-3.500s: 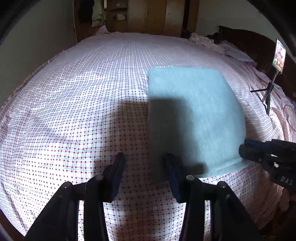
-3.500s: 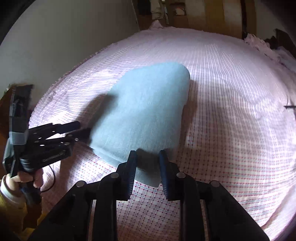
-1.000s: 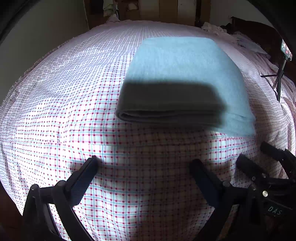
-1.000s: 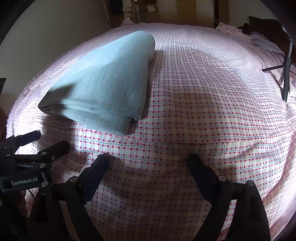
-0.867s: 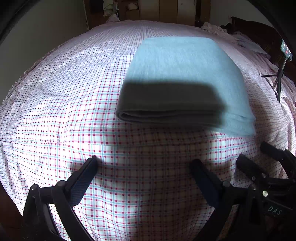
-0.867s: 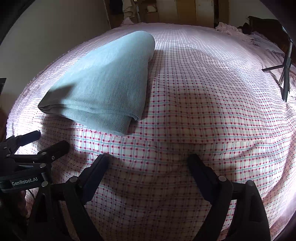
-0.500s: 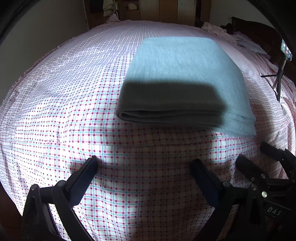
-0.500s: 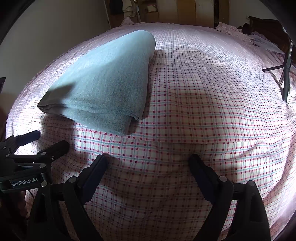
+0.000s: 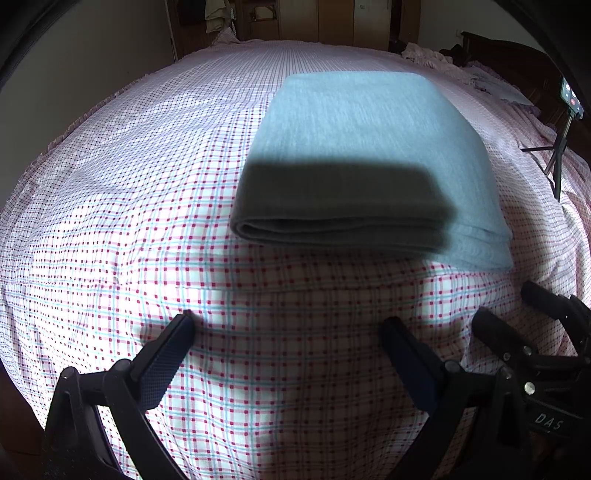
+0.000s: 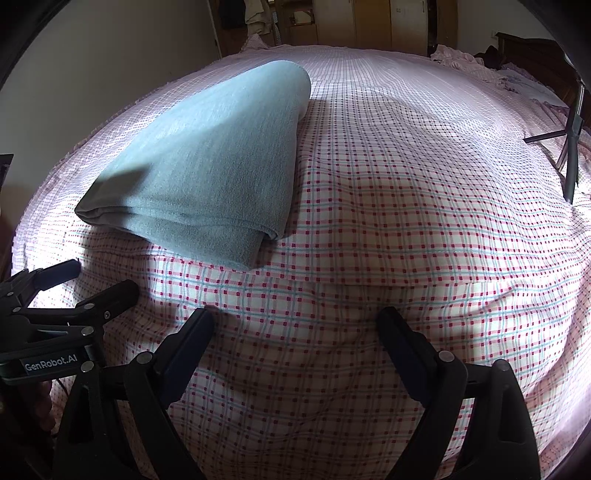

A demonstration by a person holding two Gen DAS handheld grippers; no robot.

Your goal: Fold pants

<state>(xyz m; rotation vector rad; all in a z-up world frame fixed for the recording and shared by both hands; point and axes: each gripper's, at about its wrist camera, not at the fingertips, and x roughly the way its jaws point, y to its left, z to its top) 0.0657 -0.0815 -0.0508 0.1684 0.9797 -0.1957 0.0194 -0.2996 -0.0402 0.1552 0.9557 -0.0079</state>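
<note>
The light blue pants (image 9: 369,147) lie folded into a neat rectangle on the checked bedsheet (image 9: 110,184), their near fold in shadow. My left gripper (image 9: 288,325) hovers over the sheet short of that fold, jaws wide open and empty. In the right wrist view the folded pants (image 10: 214,155) lie up and to the left. My right gripper (image 10: 295,317) stands wide open over bare sheet, nothing between its fingers. Each gripper shows at the other view's edge: the right gripper (image 9: 532,332) and the left gripper (image 10: 81,284).
A phone on a tripod (image 9: 561,147) stands on the bed at the right, seen too as the tripod (image 10: 570,140). Crumpled bedding (image 9: 436,55) lies near the dark headboard. Wooden wardrobes (image 9: 332,18) stand beyond the bed's far end. A wall runs along the left.
Since 3.5 seconds ago both grippers let go of the pants' near edge, opened wide and drew back. Over the last second nothing has moved.
</note>
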